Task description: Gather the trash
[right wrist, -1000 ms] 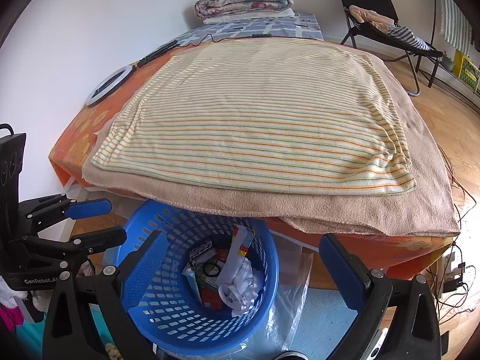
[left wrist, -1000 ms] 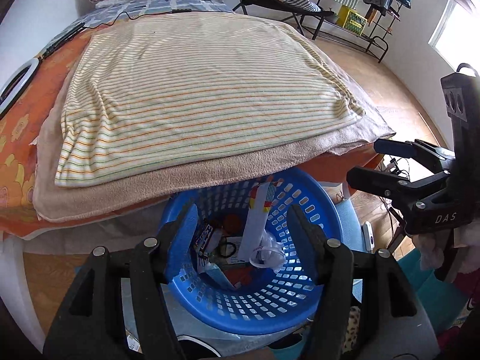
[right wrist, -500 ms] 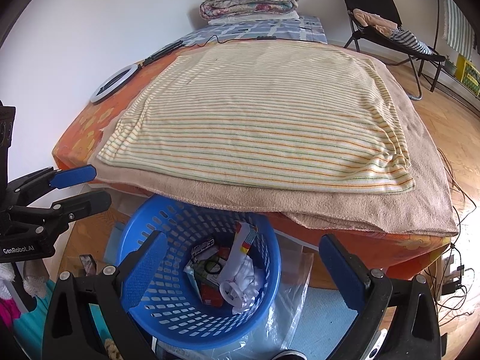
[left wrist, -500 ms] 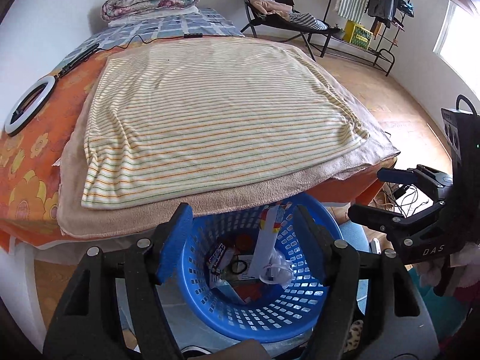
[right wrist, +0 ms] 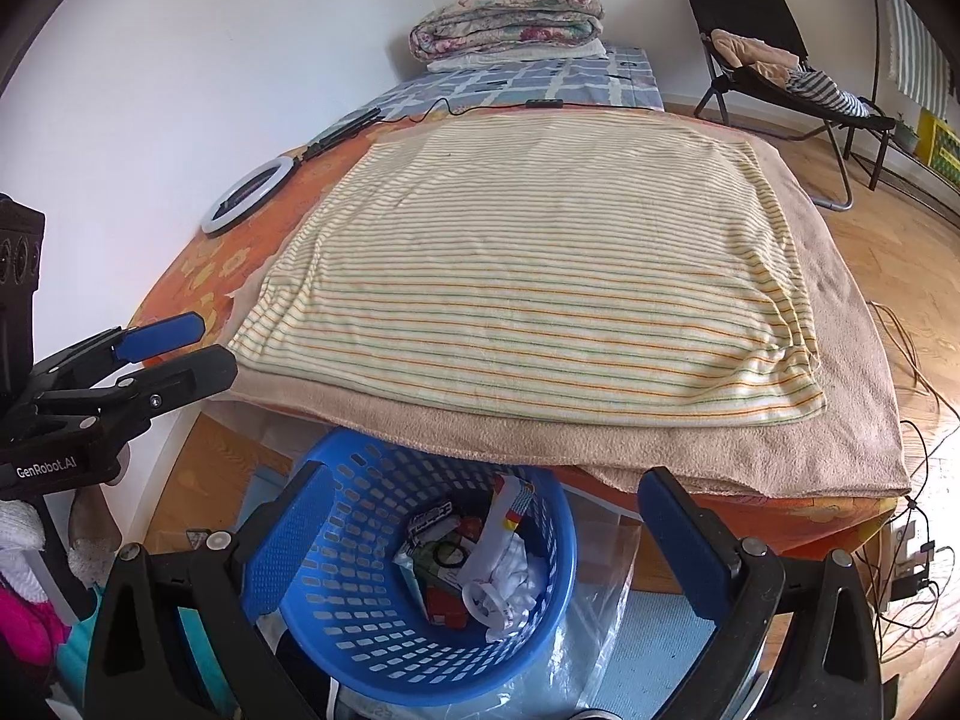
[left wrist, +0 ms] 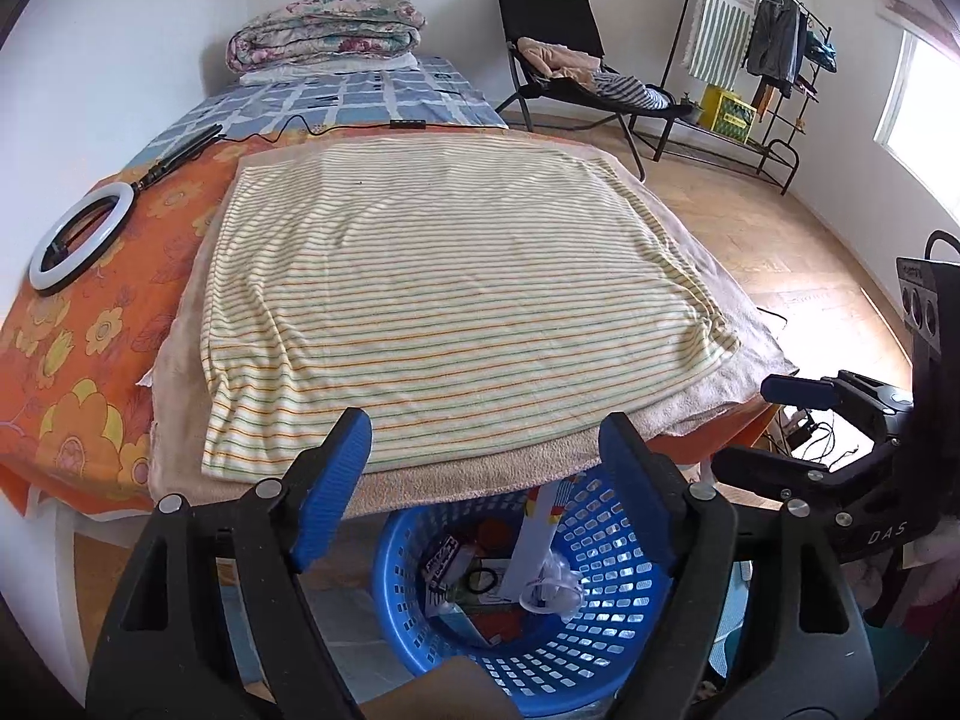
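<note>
A blue perforated basket (left wrist: 606, 618) stands on the floor at the foot of the bed and holds trash (left wrist: 528, 570): wrappers, a white crumpled bag, a tall white carton. It also shows in the right wrist view (right wrist: 540, 546), with the trash (right wrist: 480, 564) inside. My left gripper (left wrist: 486, 480) is open and empty above the basket. My right gripper (right wrist: 480, 534) is open and empty above it too. Each gripper shows in the other's view, the right one (left wrist: 798, 414) and the left one (right wrist: 174, 348).
The bed carries a striped cloth (left wrist: 456, 300) over a beige towel (right wrist: 840, 408) and an orange flowered sheet (left wrist: 78, 372). A ring light (left wrist: 78, 240) lies at the left edge. A folded quilt (left wrist: 324, 30), a black chair (left wrist: 570, 66) and a clothes rack (left wrist: 774, 60) stand behind.
Both grippers have risen and pulled back from the basket, so more of the bed top shows. Both stay open and empty.
</note>
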Demonstrator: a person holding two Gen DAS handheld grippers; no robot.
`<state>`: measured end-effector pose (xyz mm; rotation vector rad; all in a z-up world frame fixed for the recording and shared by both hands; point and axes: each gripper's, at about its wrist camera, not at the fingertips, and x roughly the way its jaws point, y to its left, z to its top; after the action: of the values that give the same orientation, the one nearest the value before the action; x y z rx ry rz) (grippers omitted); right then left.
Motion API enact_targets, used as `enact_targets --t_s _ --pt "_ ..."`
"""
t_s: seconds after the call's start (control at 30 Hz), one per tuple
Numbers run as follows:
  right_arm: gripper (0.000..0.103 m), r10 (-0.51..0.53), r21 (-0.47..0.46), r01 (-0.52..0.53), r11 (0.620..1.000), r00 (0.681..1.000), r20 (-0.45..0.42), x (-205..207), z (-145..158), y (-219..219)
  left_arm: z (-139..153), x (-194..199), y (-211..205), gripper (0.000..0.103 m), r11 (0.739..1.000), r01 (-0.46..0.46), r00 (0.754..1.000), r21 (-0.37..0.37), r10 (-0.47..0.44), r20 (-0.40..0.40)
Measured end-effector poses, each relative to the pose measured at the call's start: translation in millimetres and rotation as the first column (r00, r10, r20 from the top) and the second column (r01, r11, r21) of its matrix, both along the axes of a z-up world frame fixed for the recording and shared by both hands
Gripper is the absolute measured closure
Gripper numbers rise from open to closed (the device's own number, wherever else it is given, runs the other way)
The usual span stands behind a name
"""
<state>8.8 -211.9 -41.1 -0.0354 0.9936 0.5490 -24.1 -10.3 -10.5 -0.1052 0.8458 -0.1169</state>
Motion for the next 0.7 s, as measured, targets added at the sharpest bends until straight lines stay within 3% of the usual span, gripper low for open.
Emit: enact_targets --t_s 0.1,0.23,0.33,0.5,0.7 --pt "0.001 0.002 0.015 -0.003 1.0 1.0 0.021 6 11 1 8 7 1 0.021 1.0 -0.011 1.0 0.007 0.011 0.008" --pt "0.0 0.003 0.018 -0.004 1.0 0.998 0.063 19 26 3 23 19 2 0.006 1.0 -0.026 0.999 0.014 0.025 0.029" --pt "0.0 -0.003 0.017 0.002 1.0 0.996 0.089 29 36 5 33 28 3 0.006 1.0 -0.029 0.999 -0.001 0.029 0.039" --pt "0.0 -0.014 0.018 0.011 1.0 0.992 0.125 48 47 6 45 45 1 0.004 0.998 -0.022 0.998 0.054 0.019 0.051" --pt "0.0 -0.014 0.024 0.01 1.0 0.986 0.167 69 53 9 44 60 8 0.003 0.998 -0.041 0.997 0.045 0.038 0.071"
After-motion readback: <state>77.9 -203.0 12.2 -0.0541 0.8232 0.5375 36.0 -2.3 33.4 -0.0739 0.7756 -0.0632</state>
